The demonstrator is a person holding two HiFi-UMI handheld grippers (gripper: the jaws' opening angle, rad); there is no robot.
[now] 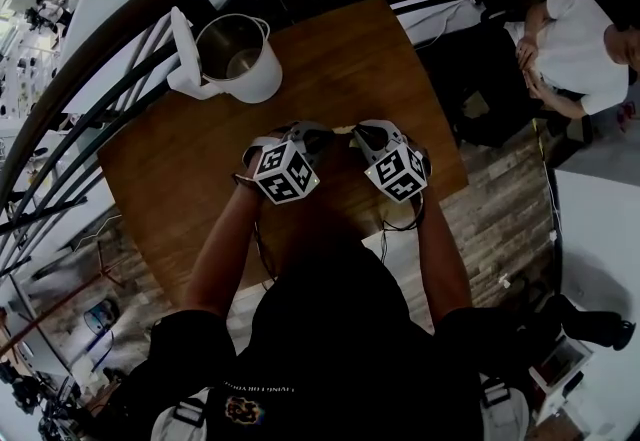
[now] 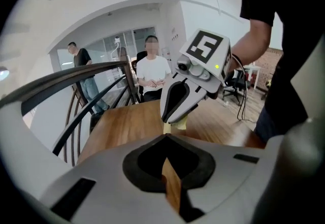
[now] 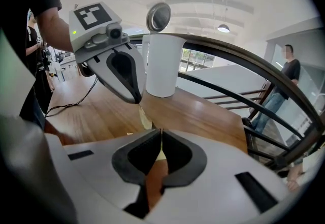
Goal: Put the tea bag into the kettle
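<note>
Left hand-held gripper (image 2: 165, 136) and right hand-held gripper (image 3: 160, 131) each clamp an end of the yellowish tea bag (image 3: 145, 116).

I read the tea bag (image 3: 145, 116) as pale yellow and the table (image 1: 350, 59) as warm brown wood with streaky grain. The kettle (image 1: 255, 79) is white outside and steel-grey inside. The left gripper (image 1: 322, 137) and right gripper (image 1: 362, 134) are light grey with black-and-white square markers.

The head view is dim and underexposed: dark clothing at the bottom goes nearly black, while the table (image 1: 340, 59) catches soft light, with a glint inside the kettle (image 1: 235, 49) near its far left corner. Both gripper views are brighter, lit from white ceilings and a ceiling lamp (image 3: 223, 28). Their close foregrounds are soft, edges bend strongly, and corners vignette black.
</note>
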